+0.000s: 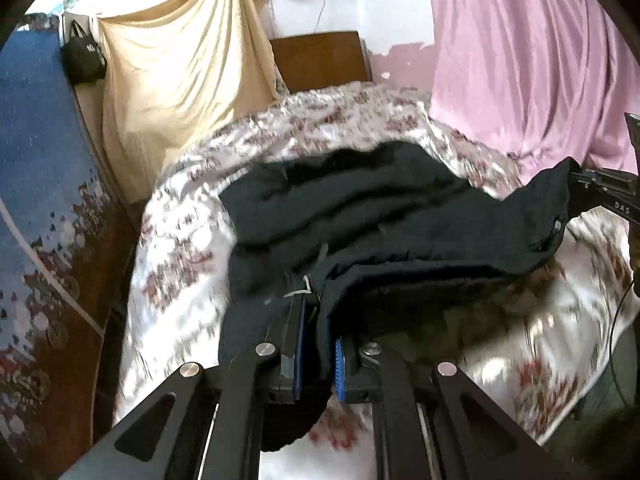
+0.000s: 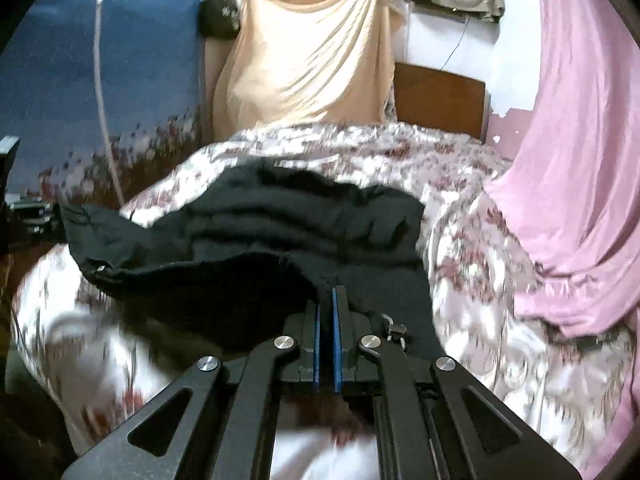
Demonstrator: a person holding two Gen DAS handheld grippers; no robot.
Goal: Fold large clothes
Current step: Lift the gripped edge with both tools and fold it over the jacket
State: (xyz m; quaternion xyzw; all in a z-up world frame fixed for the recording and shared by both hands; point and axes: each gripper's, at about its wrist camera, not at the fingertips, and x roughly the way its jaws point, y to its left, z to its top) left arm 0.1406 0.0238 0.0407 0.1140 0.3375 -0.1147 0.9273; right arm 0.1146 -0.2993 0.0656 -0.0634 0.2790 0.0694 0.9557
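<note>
- Holding the black garment (image 1: 360,216) up by its near edge, both grippers are pinched tight on the cloth.
- The left gripper (image 1: 318,320) has a thick fold of black cloth squeezed between its blue pads (image 1: 299,344).
- The right gripper (image 2: 328,312) has its jaws almost together, with a thin bit of the same cloth between them.
- The black garment lies across the flowery bedspread (image 1: 180,248). Its near edge is lifted and its far part rests on the bed.
- It looks soft and floppy, and thick like a warm sweater. It will likely sag in the middle and not keep its shape.
- It does not look slippery or easy to break. It may be a little heavy for cloth.
- Good places to hold are the two near corners, far apart, so the edge stays straight.
- A small white tag or string (image 1: 304,288) sits by the left pads. It could catch.
- The bed has open room past the garment for laying it over.
- The pink curtain (image 2: 580,140) hangs close on the right and touches the bedspread. The tan sheet (image 2: 312,60) and brown headboard (image 2: 440,96) are at the far end.
- The bed edge drops off on the left side, so stay in the middle.
</note>
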